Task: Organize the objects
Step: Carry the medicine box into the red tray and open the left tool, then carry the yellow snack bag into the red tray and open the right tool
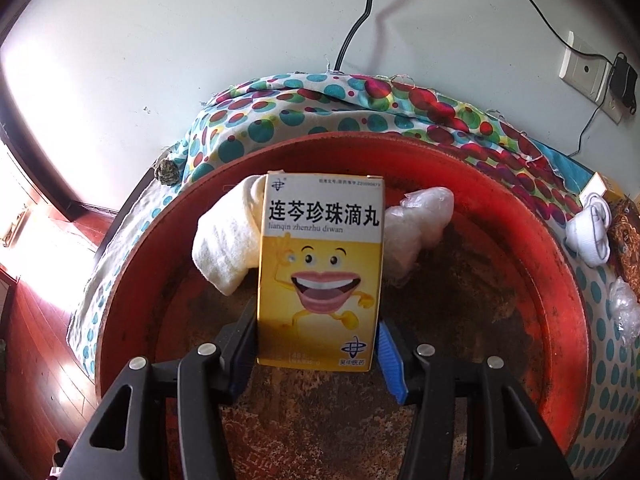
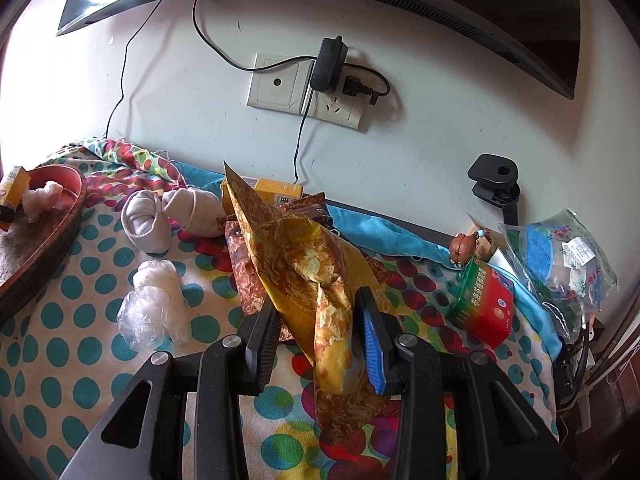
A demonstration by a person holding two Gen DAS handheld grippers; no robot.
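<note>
Yellow box (image 1: 320, 268), red tray (image 1: 552, 256)

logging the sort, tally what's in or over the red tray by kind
yellow medicine box, held by left gripper: 1
rolled white cloth: 1
clear plastic bundle: 1
total: 3

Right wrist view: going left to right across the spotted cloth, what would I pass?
Round red tray → rolled white sock → crinkly yellow-brown snack packet held in the jaws → green-and-red cardboard box → clear plastic bag with blue lid inside.
</note>
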